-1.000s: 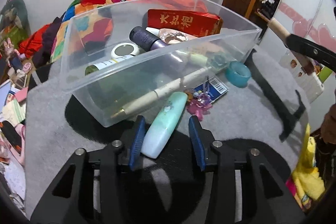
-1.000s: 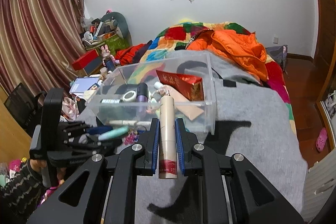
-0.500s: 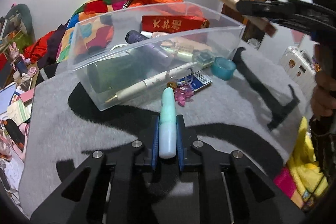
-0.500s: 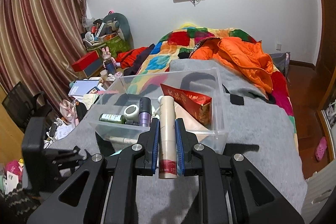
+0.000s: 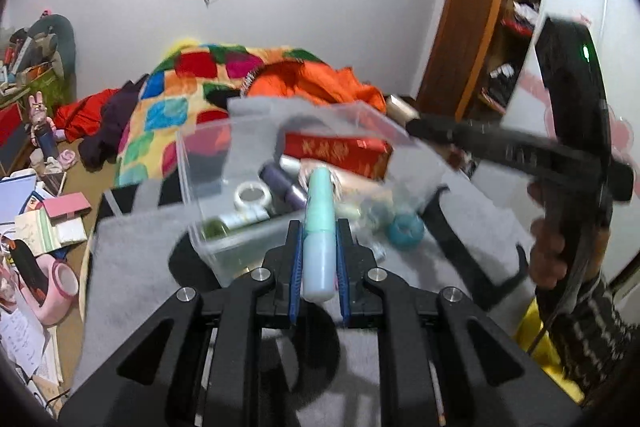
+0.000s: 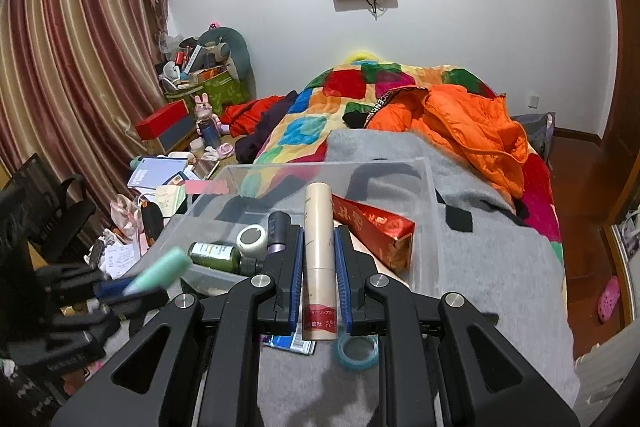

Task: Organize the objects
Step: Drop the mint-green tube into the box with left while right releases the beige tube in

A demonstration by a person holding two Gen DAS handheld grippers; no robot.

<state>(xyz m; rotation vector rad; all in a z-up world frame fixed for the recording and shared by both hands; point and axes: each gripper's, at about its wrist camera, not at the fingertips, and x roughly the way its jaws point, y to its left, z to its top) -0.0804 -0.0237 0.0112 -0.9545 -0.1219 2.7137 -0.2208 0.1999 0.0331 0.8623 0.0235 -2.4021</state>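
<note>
- Both tongs are loaded: the left tongs [image 5: 319,269] are clenched on a mint-green tube [image 5: 319,227], and the right tongs [image 6: 319,281] are clenched on a beige tube [image 6: 319,251].
- The mint-green tube stands lengthways between the blue pads, lifted clear of the grey blanket [image 5: 132,267], its tip aimed toward the clear plastic bin [image 5: 192,187].
- The beige tube juts out past the pads, its far end over the near part of the bin as the right camera sees it.
- The bin sits on the blanket-covered bed and already holds a red box [image 6: 374,227], a roll of white tape [image 6: 251,239], a purple-capped bottle [image 6: 278,229] and a green bottle [image 6: 212,253].
- Still loose on the blanket, outside the bin: a teal tape ring [image 6: 355,349] and a blue-and-white card [image 6: 290,343].
- Step in hand, as I read it: carrying both tubes to the bin.
- The next move calls for bringing each tube over the rim, above a free patch, then loosening the tongs one at a time so the two pairs do not collide.
- The bin's thin, clear wall is easy to clip on the way in.
</note>
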